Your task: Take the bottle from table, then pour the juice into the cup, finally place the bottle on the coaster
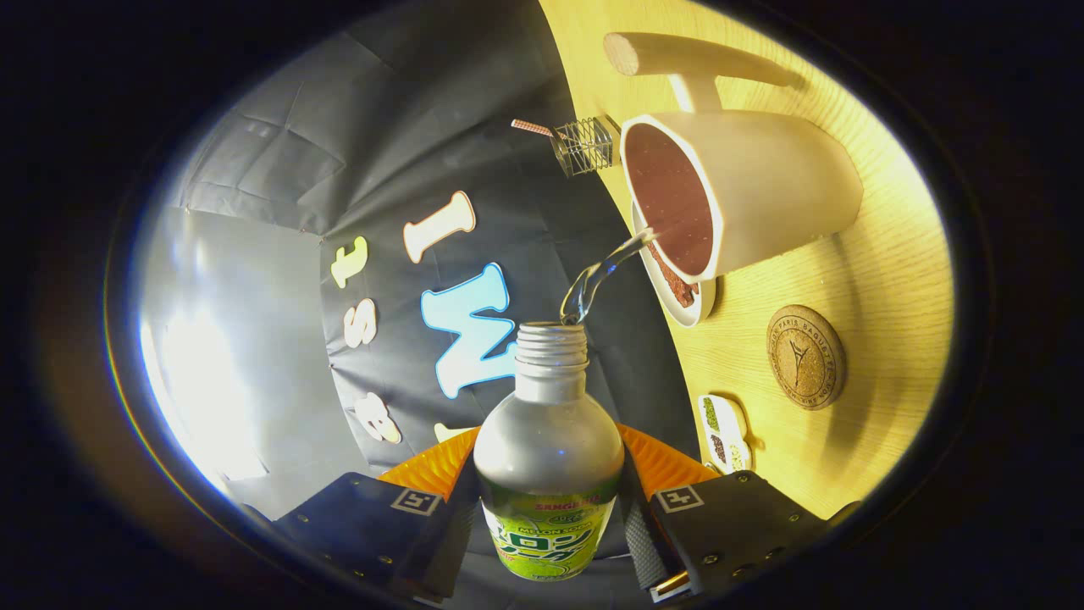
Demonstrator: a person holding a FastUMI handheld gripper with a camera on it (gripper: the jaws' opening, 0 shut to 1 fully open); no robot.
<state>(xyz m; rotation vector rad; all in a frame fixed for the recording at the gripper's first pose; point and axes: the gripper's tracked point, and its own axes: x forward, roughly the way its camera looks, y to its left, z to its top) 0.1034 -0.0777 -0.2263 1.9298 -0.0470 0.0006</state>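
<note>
Bottle (between fingers) over cup

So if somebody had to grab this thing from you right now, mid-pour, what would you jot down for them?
Tongs: shut on the bottle, tipped toward the cup.
Clear stream runs from the open neck into the cup, which stands on a saucer on the wooden table.
Cork coaster lies bare beside the saucer.
Done: pickup. Under way: pouring. Left: right the bottle, set it on the coaster.
</note>
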